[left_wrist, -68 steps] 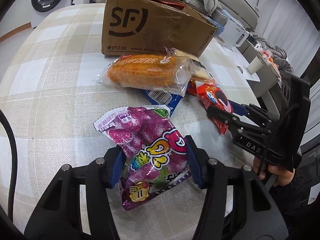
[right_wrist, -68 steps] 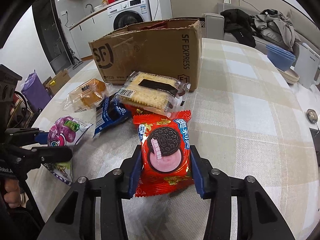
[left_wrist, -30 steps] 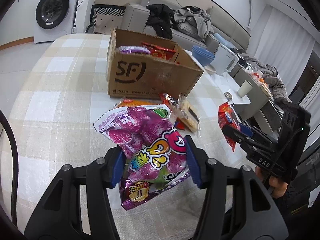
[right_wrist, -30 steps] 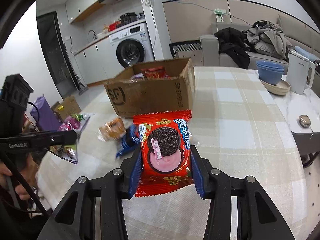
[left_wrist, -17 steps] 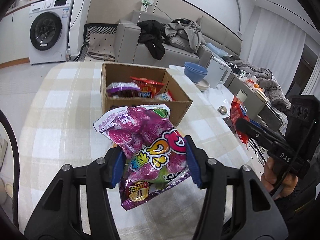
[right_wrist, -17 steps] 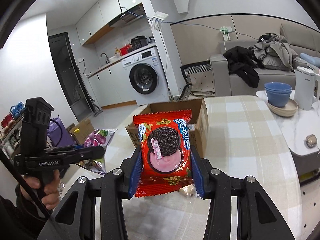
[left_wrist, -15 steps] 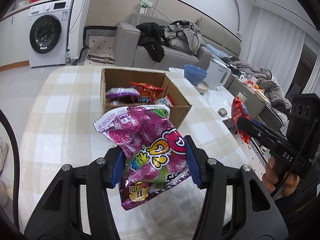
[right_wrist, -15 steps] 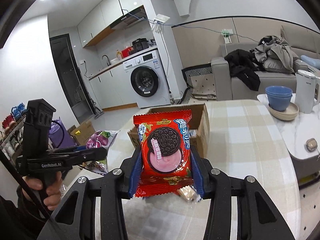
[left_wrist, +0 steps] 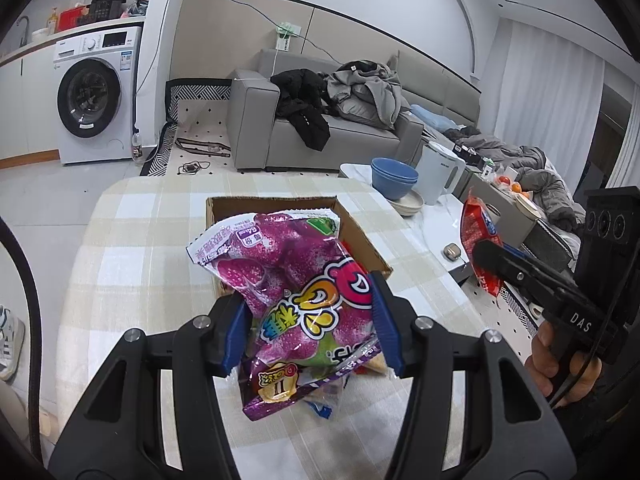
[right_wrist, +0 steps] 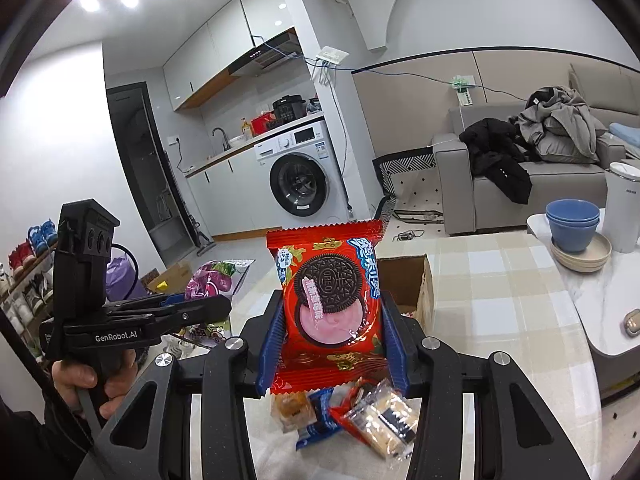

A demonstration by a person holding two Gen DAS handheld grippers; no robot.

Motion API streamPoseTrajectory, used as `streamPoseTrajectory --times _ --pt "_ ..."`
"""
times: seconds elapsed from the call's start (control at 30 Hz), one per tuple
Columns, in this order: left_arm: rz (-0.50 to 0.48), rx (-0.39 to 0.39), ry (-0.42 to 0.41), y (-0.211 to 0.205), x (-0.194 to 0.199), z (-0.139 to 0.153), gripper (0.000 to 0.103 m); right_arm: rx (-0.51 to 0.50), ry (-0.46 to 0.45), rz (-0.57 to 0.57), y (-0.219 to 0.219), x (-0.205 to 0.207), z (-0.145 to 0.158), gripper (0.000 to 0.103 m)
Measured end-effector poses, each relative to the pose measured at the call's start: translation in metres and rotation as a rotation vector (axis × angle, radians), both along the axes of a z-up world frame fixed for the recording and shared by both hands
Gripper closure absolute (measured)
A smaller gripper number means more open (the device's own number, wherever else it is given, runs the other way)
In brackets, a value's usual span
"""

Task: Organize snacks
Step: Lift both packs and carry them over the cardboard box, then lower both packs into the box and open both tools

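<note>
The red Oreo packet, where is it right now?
The red Oreo packet is clamped in the right gripper, raised above the loose snacks with the cardboard box behind.

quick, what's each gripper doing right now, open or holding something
Left gripper: shut on the purple candy bag.
Right gripper: shut on the red Oreo packet.

The glossy, crinkled purple plastic candy bag (left_wrist: 298, 300) and the shiny red foil cookie packet (right_wrist: 330, 300) catch the light. The brown cardboard box (left_wrist: 356, 236) looks matt, as does the beige checked cloth table cover (left_wrist: 140, 248).
</note>
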State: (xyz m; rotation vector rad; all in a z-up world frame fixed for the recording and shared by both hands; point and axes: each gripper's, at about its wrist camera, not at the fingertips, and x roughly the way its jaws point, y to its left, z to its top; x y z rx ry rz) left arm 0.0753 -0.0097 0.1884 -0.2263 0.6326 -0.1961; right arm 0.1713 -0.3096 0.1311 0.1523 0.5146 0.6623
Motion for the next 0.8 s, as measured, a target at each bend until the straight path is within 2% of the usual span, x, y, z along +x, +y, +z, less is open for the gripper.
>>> streamPoseTrajectory --times 0.33,0.43,0.63,0.8 --pt "0.01 0.004 -0.015 0.012 0.046 0.019 0.052 0.018 -0.006 -0.011 0.014 0.036 0.002 0.058" --pt "0.009 0.002 -0.012 0.012 0.052 0.018 0.052 0.008 0.013 -0.012 0.021 0.047 -0.005 0.058" --pt "0.018 0.015 0.012 0.008 0.09 0.012 0.052 -0.026 0.035 -0.01 0.032 0.066 -0.02 0.058" --pt "0.018 0.025 0.028 0.002 0.118 -0.004 0.052 -0.048 0.06 -0.011 0.039 0.085 -0.032 0.058"
